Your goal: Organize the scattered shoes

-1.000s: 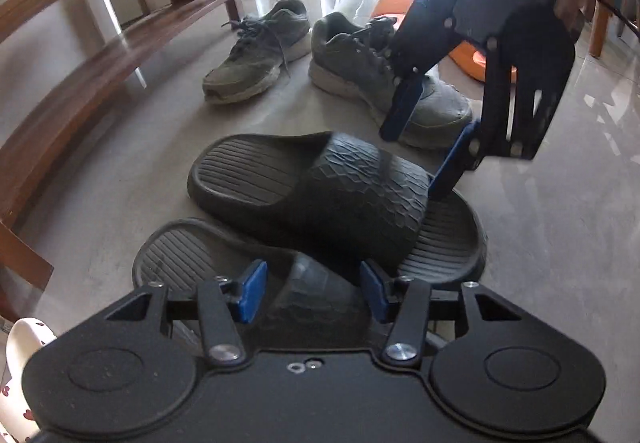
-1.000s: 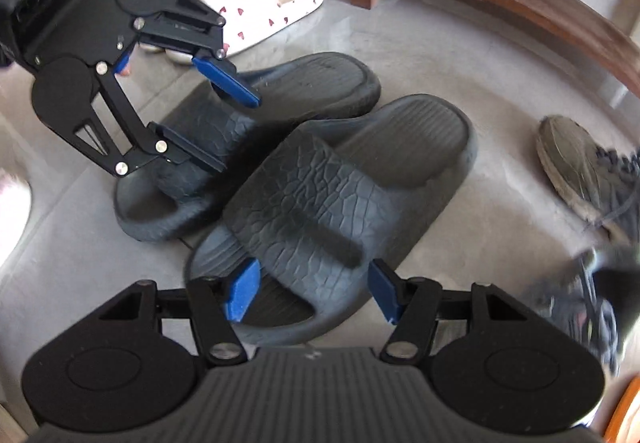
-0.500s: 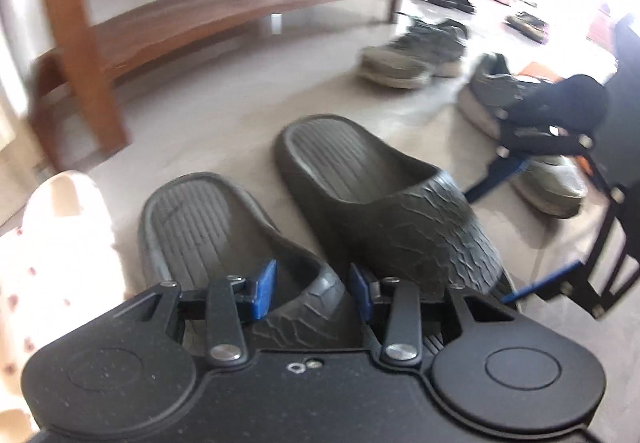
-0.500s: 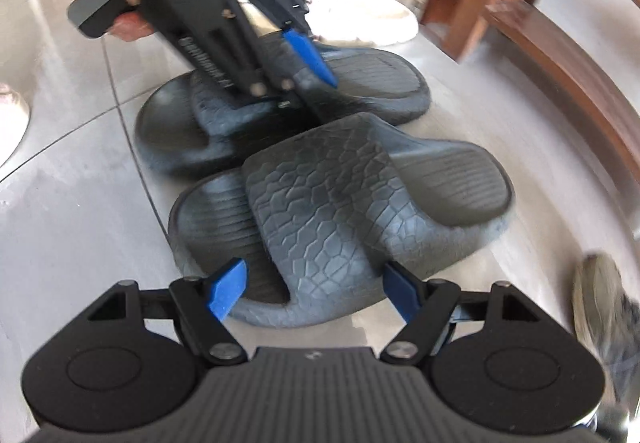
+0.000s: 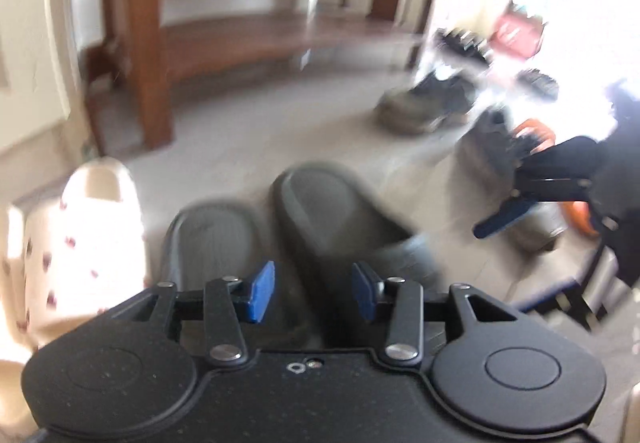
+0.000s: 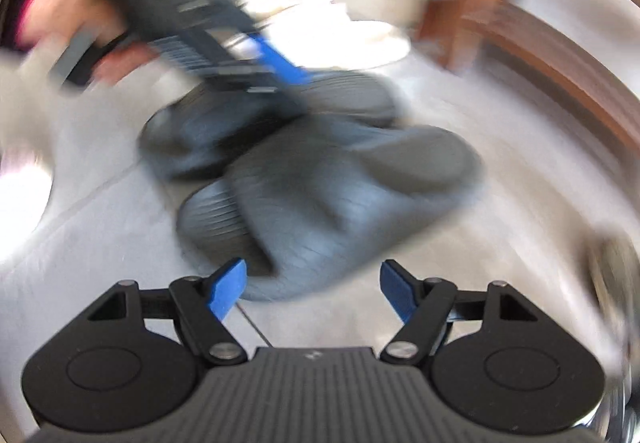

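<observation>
- Both views motion-blurred.
- Left wrist view: left gripper (image 5: 313, 293) jaws opening, blue pads (image 5: 261, 297) straddle the dark strap area of the near dark slide (image 5: 216, 243); too blurred to tell if pads press it.
- Second dark slide (image 5: 340, 211) lies just beside it on the right, both on the grey floor (image 5: 240, 139).
- Only this view shows: white slipper with red dots (image 5: 80, 235) left of the slides, grey sneakers (image 5: 428, 107) farther back, orange shoe (image 5: 536, 131) partly hidden, wooden shoe rack (image 5: 256, 39) behind.
- Right gripper (image 5: 532, 203) seen at right edge, one blue finger visible.
- Right wrist view: right gripper (image 6: 313, 289) released, jaws wide, nothing between the pads; toe end of the nearer dark slide (image 6: 328, 195) just ahead of them.
- Only this view shows: a hand (image 6: 108, 43) holding the left gripper (image 6: 224, 51) over the farther slide (image 6: 224, 123); grip itself smeared.
- Rack (image 6: 560, 55) at upper right here; white slipper (image 6: 344, 35) a bright blur behind.
</observation>
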Tool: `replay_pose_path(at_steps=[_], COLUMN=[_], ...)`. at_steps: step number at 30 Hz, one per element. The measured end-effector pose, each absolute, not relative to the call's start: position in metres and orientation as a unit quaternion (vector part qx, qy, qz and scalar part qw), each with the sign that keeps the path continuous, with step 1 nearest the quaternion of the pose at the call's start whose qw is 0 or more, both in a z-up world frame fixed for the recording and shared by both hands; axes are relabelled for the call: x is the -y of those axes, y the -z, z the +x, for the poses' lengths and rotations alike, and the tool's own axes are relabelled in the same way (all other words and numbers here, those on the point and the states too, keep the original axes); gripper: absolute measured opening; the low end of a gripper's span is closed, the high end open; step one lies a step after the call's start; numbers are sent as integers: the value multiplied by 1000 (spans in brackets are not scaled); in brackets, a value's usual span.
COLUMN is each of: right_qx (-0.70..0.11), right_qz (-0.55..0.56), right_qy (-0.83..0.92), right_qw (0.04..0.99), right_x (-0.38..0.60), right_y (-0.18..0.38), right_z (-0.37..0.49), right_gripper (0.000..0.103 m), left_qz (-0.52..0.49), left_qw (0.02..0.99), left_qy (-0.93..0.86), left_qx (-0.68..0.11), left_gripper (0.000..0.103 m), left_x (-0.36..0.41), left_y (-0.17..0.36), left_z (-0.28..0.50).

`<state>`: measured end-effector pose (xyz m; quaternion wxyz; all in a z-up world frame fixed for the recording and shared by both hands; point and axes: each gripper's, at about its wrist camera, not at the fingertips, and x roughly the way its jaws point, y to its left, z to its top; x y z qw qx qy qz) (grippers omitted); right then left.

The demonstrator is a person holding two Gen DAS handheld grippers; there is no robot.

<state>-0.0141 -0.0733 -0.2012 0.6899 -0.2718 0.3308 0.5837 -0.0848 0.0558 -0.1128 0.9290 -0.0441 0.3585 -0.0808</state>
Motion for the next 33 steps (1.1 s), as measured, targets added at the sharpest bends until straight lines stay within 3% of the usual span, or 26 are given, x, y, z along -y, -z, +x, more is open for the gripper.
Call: replay_pose_path(at_steps=[7, 12, 19, 23, 25, 27, 33], right_qx=[-345, -330, -313, -314, -318, -320, -323], right_qz=[-28, 50, 82, 81, 89, 93, 96], right_qy=[-379, -270, -259, -253, -256, -261, -274], right_qw=[858, 903, 910, 911, 909, 906, 901], right_x=[197, 242, 285, 292, 296, 295, 297], right_y=[180, 184, 188, 195, 200, 203, 207], right_z=[11, 9, 11, 17, 22, 27, 33], right_gripper=[79, 81, 81, 81, 81, 81, 81], left_qz=[-33, -25, -8, -23, -45, -61, -71], left_qw=[894, 859, 835, 832, 829, 827, 823], left_qy=[224, 257, 187, 126, 108, 100, 76], left_qx=[-386, -442, -518, -540, -546, -549, -558], left_gripper=[50, 52, 50, 47, 37, 16, 12], left_x=[14, 87, 173, 180, 178, 175, 170], left_y=[61, 45, 98, 132, 140, 145, 142], left_z=[23, 117, 187, 192, 194, 195, 181])
